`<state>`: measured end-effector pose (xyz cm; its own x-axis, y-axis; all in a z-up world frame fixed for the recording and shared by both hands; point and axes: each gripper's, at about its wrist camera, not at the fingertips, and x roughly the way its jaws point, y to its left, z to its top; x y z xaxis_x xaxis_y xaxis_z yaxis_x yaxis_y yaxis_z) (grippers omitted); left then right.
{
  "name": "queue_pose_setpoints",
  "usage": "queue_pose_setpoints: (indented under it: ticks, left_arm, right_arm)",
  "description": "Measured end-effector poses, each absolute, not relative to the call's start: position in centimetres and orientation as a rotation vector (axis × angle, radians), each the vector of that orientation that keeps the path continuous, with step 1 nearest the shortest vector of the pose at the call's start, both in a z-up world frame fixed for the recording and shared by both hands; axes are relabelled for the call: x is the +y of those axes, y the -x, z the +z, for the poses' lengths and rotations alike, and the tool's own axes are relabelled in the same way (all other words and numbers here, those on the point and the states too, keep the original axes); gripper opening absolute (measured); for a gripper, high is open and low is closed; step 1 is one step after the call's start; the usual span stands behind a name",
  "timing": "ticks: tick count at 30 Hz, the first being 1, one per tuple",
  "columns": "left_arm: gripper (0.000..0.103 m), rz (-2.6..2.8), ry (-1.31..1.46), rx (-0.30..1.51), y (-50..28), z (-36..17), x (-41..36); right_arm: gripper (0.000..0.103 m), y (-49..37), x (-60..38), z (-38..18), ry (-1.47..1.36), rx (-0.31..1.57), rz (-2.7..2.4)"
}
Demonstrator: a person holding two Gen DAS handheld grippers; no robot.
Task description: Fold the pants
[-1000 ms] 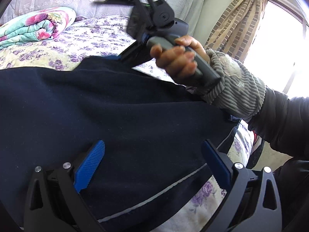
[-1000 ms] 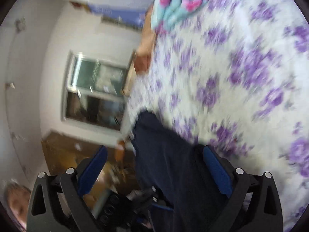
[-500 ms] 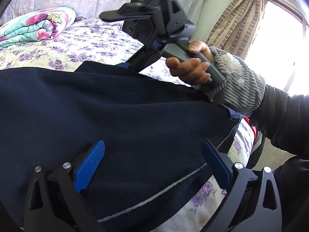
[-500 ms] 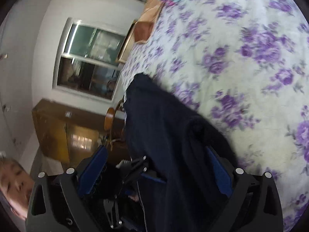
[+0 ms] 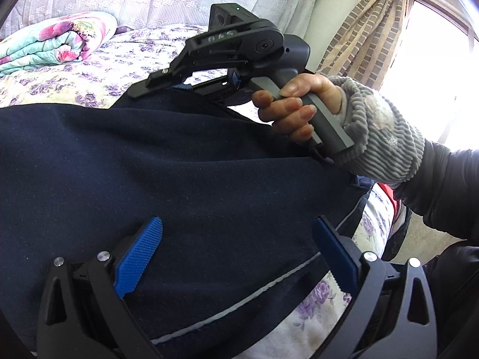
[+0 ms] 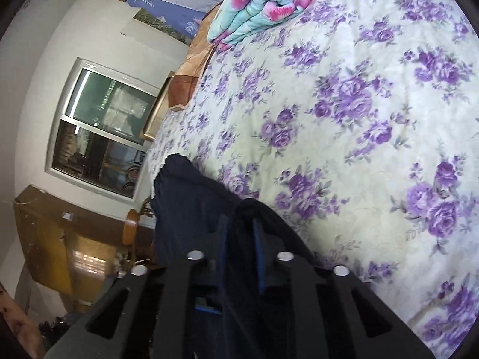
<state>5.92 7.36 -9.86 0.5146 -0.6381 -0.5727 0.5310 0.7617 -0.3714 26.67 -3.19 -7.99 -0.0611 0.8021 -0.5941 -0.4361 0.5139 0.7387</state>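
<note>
Dark navy pants [image 5: 185, 179] with a thin grey side stripe lie spread on the flowered bed. My left gripper [image 5: 236, 248] is open just above them, its blue pads [image 5: 139, 254] wide apart with cloth between them. My right gripper [image 6: 239, 233] is shut on the far edge of the pants [image 6: 191, 206]. In the left wrist view the right gripper [image 5: 167, 82] sits at the pants' far edge, held by a hand in a grey cuff.
A bed sheet with purple flowers [image 6: 344, 113] covers the bed. A folded floral quilt [image 5: 54, 45] lies at the head of the bed, also in the right wrist view [image 6: 263, 3]. A curtain and bright window [image 5: 419, 45] are to the right.
My right gripper swung down to the pants' far edge and closed on the cloth. My left gripper has stayed open in place.
</note>
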Motion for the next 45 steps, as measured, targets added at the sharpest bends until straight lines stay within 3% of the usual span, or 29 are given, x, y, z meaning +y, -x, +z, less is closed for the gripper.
queue_pose_setpoints:
  ticks: [4,7,11,15,19,22,23,24,27,29,33,34,35,36,37,38,41,44,45]
  left_arm:
    - [0.098,-0.705,0.156,0.752,-5.9,-9.9,7.3]
    - [0.098,-0.705,0.154,0.755,-6.0,-9.9,7.3]
    - [0.098,-0.702,0.155,0.759,-6.1,-9.8,7.3]
    - [0.098,-0.682,0.169,0.78,-6.3,-9.3,7.5]
    - [0.098,-0.592,0.211,0.695,-5.8,-6.4,10.3]
    - [0.098,-0.405,0.225,0.632,-6.2,-4.0,14.9]
    - [0.098,-0.342,0.236,0.64,-6.7,-3.9,16.6]
    - [0.098,-0.251,0.256,0.67,-7.5,-4.4,18.9]
    - [0.09,-0.125,0.376,0.789,-9.6,-7.8,25.2]
    - [0.082,-0.173,0.467,0.752,-8.9,-7.4,27.0]
    - [0.085,-0.06,0.441,0.69,-7.5,-5.1,27.1]
    - [0.089,-0.048,0.424,0.667,-7.2,-4.6,26.5]
    - [0.089,-0.07,0.408,0.653,-7.0,-4.1,25.8]
    - [0.09,-0.106,0.396,0.648,-6.8,-3.8,24.8]
    - [0.092,-0.138,0.382,0.647,-6.7,-3.5,23.8]
    - [0.096,-0.161,0.357,0.654,-6.7,-3.5,22.6]
    - [0.098,-0.119,0.195,0.733,-8.0,-5.0,19.9]
    - [0.098,-0.006,0.134,0.832,-9.2,-8.2,19.8]
    - [0.098,-0.015,0.153,0.812,-8.9,-8.0,19.9]
  right_arm:
    - [0.01,-28.3,-3.6,-7.5,-0.316,1.184,0.94]
    - [0.0,-30.3,-5.6,-8.1,-0.348,1.148,0.826]
    - [0.0,-31.5,-8.2,-10.2,-0.461,1.181,0.753]
    - [0.0,-28.6,-6.4,-6.6,-0.464,1.101,0.902]
    - [0.004,-25.7,-2.5,-5.4,-0.417,1.155,1.051]
    - [0.025,-25.3,-1.3,-8.0,-0.332,1.219,0.984]
    - [0.018,-25.7,-1.7,-9.2,-0.32,1.222,0.929]
    - [0.0,-26.2,-2.0,-10.0,-0.33,1.225,0.906]
    - [0.0,-27.2,-4.9,-10.9,-0.484,1.205,0.877]
    - [0.002,-26.5,-6.2,-8.9,-0.387,1.118,0.75]
    - [0.006,-23.8,-8.7,-5.6,-0.368,1.029,0.746]
    - [0.009,-22.8,-9.2,-5.4,-0.377,1.027,0.757]
    - [0.03,-22.0,-9.6,-5.1,-0.382,1.023,0.763]
    - [0.063,-20.9,-9.9,-5.1,-0.384,1.017,0.759]
    - [0.071,-19.5,-10.1,-5.2,-0.376,1.013,0.75]
    - [0.073,-18.5,-10.0,-5.5,-0.362,1.023,0.758]
    - [0.069,-17.1,-11.6,-8.2,-0.365,1.077,0.726]
    - [0.037,-16.7,-16.7,-8.9,-0.477,1.044,0.643]
    - [0.037,-16.3,-18.6,-8.6,-0.52,1.016,0.606]
